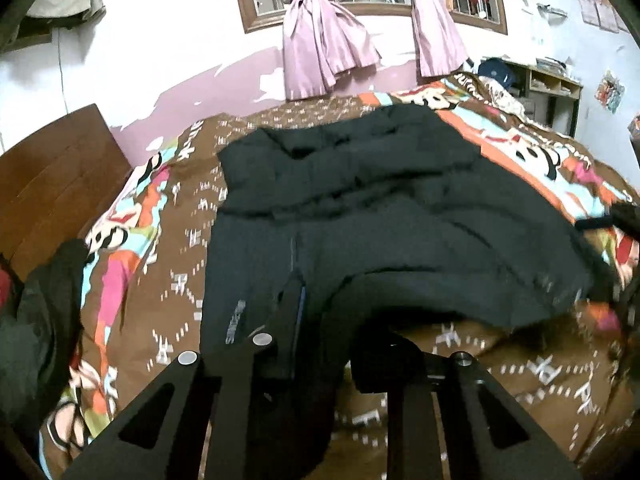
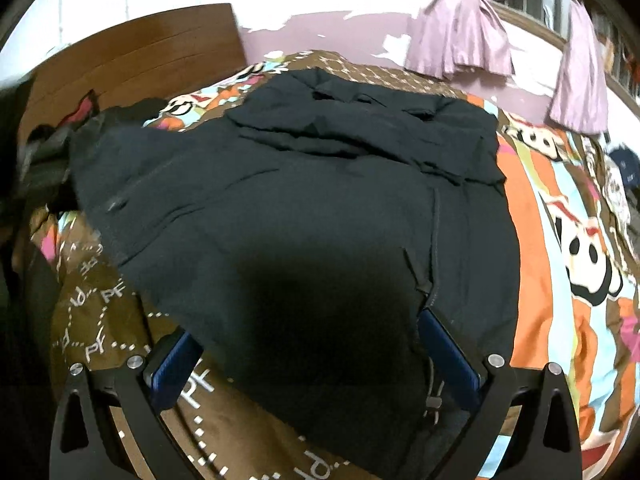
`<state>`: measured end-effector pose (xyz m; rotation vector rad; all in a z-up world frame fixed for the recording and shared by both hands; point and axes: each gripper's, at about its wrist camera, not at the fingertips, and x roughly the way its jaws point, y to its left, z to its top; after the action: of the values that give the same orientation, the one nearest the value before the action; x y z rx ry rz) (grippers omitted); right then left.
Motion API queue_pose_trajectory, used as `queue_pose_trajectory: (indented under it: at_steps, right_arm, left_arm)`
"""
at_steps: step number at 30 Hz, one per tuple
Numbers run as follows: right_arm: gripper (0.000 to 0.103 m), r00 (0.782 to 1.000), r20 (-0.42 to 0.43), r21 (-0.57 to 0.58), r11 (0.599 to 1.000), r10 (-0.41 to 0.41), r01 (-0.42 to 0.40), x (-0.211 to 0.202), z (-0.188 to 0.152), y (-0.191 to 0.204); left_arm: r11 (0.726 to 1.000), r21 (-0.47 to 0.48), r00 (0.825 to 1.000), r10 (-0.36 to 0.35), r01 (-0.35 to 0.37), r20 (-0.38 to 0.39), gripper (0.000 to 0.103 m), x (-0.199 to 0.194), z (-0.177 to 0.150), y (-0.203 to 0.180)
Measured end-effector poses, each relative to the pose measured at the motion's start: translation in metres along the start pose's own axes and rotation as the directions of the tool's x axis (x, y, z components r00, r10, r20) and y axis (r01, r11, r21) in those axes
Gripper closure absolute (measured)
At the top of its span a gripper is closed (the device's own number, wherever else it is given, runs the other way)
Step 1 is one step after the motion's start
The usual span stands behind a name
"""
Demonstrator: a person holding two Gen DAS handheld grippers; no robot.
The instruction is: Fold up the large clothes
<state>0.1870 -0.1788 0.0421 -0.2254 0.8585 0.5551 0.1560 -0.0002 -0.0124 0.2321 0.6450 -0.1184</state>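
A large dark jacket [image 1: 360, 200] lies spread across the bed. In the left wrist view its near hem is pulled up off the bedspread, and a fold drapes over my left gripper [image 1: 320, 296]. That gripper is shut on the jacket's hem, and the cloth hides its right finger. In the right wrist view the same jacket [image 2: 304, 208] fills the middle. My right gripper [image 2: 312, 356] stands open over the near hem, with the blue pads [image 2: 450, 354] wide apart on either side of the cloth and not pressing it.
A brown patterned bedspread [image 1: 160, 280] with colourful cartoon panels covers the bed. A wooden headboard [image 1: 52, 176] stands at the left with a heap of dark clothes [image 1: 36, 312] by it. Pink knotted curtains [image 1: 320, 40] hang at the window behind, and shelves [image 1: 548, 84] are at the far right.
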Motion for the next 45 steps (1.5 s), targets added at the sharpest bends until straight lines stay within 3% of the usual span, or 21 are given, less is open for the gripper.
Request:
queue_pose_trajectory:
  at_steps: [4, 7, 9, 11, 12, 15, 17, 18, 20, 21, 23, 27, 29, 36, 45]
  right_arm:
    - [0.0, 0.996, 0.003, -0.095, 0.992, -0.085, 0.084, 0.012, -0.011, 0.021]
    - [0.0, 0.971, 0.026, -0.229, 0.944, -0.239, 0.239, 0.026, -0.021, 0.039]
    - [0.0, 0.93, 0.073, -0.302, 0.88, -0.361, 0.366, 0.032, -0.024, 0.047]
    - [0.0, 0.893, 0.114, -0.314, 0.837, -0.436, 0.448, 0.033, -0.024, 0.046]
    - [0.0, 0.865, 0.144, -0.301, 0.811, -0.481, 0.502, 0.03, -0.022, 0.043]
    - [0.0, 0.809, 0.192, -0.249, 0.77, -0.555, 0.588, 0.021, -0.017, 0.033]
    - [0.0, 0.786, 0.216, -0.214, 0.758, -0.579, 0.617, 0.015, -0.015, 0.026]
    - [0.005, 0.784, 0.227, -0.202, 0.76, -0.577, 0.618, 0.012, -0.015, 0.024]
    - [0.038, 0.794, 0.241, -0.2, 0.772, -0.558, 0.603, 0.008, -0.015, 0.023]
    - [0.048, 0.809, 0.243, -0.203, 0.787, -0.536, 0.583, 0.006, -0.014, 0.022]
    - [0.085, 0.836, 0.249, -0.196, 0.82, -0.488, 0.537, -0.001, -0.01, 0.022]
    - [0.091, 0.862, 0.296, -0.074, 0.89, -0.411, 0.45, -0.033, 0.002, 0.017]
    - [0.092, 0.865, 0.319, -0.025, 0.909, -0.386, 0.415, -0.046, 0.01, 0.013]
    - [0.093, 0.858, 0.392, 0.067, 0.94, -0.333, 0.334, -0.089, 0.022, 0.012]
    - [0.094, 0.832, 0.487, 0.068, 0.961, -0.266, 0.268, -0.154, 0.016, 0.032]
  left_arm:
    - [0.999, 0.023, 0.999, -0.027, 0.027, 0.019, 0.087, -0.003, 0.027, 0.0]
    - [0.999, 0.023, 0.998, -0.04, 0.039, 0.042, 0.087, -0.005, 0.044, 0.005]
    - [0.999, 0.021, 0.997, -0.045, 0.044, 0.055, 0.088, -0.006, 0.056, 0.008]
    - [0.999, 0.023, 0.997, -0.042, 0.041, 0.063, 0.088, -0.006, 0.065, 0.011]
    - [0.999, 0.022, 0.997, -0.041, 0.04, 0.066, 0.088, -0.006, 0.068, 0.012]
    - [0.999, 0.015, 0.997, -0.036, 0.035, 0.069, 0.088, -0.005, 0.072, 0.016]
    - [0.999, 0.005, 0.997, -0.036, 0.036, 0.063, 0.088, -0.001, 0.072, 0.022]
    - [0.999, 0.0, 0.998, -0.037, 0.037, 0.059, 0.088, 0.0, 0.071, 0.023]
    - [0.999, -0.009, 0.998, -0.037, 0.037, 0.054, 0.088, 0.0, 0.07, 0.026]
    - [0.999, -0.009, 0.998, -0.035, 0.035, 0.052, 0.088, -0.001, 0.07, 0.026]
    - [1.0, -0.004, 0.998, -0.029, 0.03, 0.05, 0.088, -0.003, 0.069, 0.028]
    - [1.0, 0.017, 0.999, -0.014, 0.013, 0.053, 0.092, -0.011, 0.065, 0.027]
    - [1.0, 0.029, 0.998, -0.006, 0.004, 0.066, 0.094, -0.018, 0.06, 0.027]
    - [0.999, 0.04, 0.989, 0.022, -0.028, 0.143, 0.096, -0.055, 0.036, 0.026]
    - [0.999, 0.03, 0.98, 0.009, -0.015, 0.2, 0.097, -0.117, 0.026, 0.03]
